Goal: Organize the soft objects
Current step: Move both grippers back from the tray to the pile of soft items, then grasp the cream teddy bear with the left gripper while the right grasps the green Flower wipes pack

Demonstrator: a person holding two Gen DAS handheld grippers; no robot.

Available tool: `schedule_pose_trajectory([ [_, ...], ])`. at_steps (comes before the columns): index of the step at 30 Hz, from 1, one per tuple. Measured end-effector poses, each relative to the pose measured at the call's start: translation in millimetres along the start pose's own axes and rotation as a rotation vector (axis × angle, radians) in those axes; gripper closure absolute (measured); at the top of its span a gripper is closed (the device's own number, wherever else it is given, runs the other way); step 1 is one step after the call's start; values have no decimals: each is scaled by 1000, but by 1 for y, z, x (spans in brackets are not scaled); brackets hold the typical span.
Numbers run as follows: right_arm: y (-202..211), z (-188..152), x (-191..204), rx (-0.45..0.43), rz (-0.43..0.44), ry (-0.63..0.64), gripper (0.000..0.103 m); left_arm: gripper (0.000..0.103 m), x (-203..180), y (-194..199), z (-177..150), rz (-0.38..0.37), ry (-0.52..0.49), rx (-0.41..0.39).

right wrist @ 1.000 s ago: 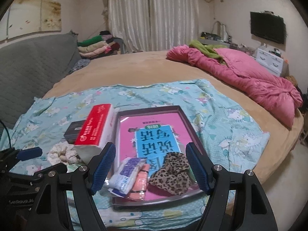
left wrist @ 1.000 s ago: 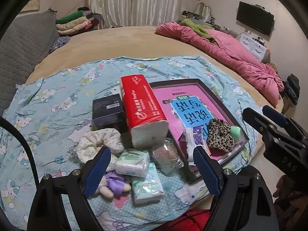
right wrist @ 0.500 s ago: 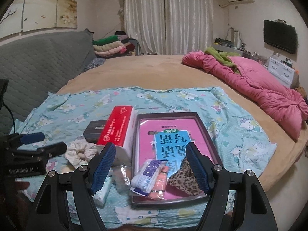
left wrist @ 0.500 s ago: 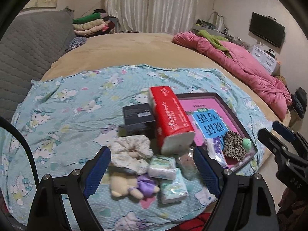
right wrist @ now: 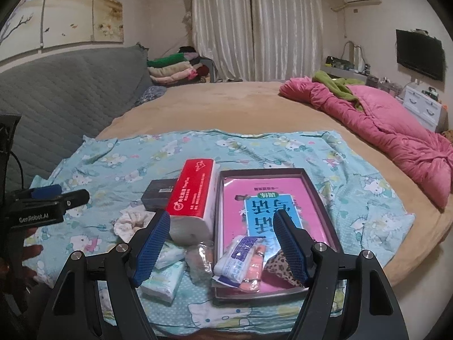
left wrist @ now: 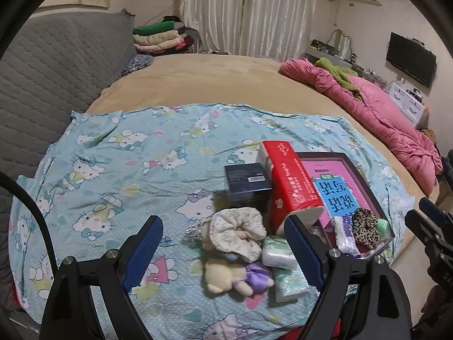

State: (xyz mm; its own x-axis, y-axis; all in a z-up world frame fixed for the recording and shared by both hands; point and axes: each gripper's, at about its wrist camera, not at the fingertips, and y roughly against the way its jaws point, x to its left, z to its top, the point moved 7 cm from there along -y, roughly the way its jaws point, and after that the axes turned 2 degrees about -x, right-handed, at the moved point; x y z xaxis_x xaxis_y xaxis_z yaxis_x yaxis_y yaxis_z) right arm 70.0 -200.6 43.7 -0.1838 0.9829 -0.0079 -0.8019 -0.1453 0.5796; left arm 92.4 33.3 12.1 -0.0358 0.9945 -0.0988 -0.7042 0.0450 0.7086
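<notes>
A dark tray point(right wrist: 322, 204) with a pink and blue book lies on the Hello Kitty sheet point(left wrist: 127, 170). In it are a leopard scrunchie point(left wrist: 365, 228), a green ball point(left wrist: 382, 225) and a small tissue pack point(right wrist: 239, 257). Left of the tray lie a red tissue pack point(right wrist: 192, 198), a cream scrunchie point(left wrist: 237, 232), a small plush bear point(left wrist: 226, 277) and soft tissue packs point(left wrist: 280, 255). My left gripper point(left wrist: 223, 255) is open and empty above the bear. My right gripper point(right wrist: 222, 246) is open and empty above the tray's near end.
A black box point(left wrist: 247, 182) sits behind the cream scrunchie. A pink quilt point(right wrist: 382, 119) lies at the bed's right, folded clothes point(right wrist: 172, 69) at the back, a grey quilted headboard point(right wrist: 56, 90) on the left. The bed edge is just below the tray.
Both grippers have swung left and pulled back a little. The items now sit further right in the left wrist view. Both stay open and empty.
</notes>
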Motion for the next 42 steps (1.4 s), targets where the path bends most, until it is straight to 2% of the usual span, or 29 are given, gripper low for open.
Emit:
schedule_pose_trajectory([
  [12, -12, -15, 19, 56, 40, 24, 26, 16, 29, -14, -21, 27, 46, 37],
  [30, -51, -67, 57, 221, 127, 90, 26, 16, 30, -72, -84, -120, 123, 219],
  [42, -72, -94, 73, 297, 152, 129, 26, 16, 21, -101, -99, -189, 171, 266],
])
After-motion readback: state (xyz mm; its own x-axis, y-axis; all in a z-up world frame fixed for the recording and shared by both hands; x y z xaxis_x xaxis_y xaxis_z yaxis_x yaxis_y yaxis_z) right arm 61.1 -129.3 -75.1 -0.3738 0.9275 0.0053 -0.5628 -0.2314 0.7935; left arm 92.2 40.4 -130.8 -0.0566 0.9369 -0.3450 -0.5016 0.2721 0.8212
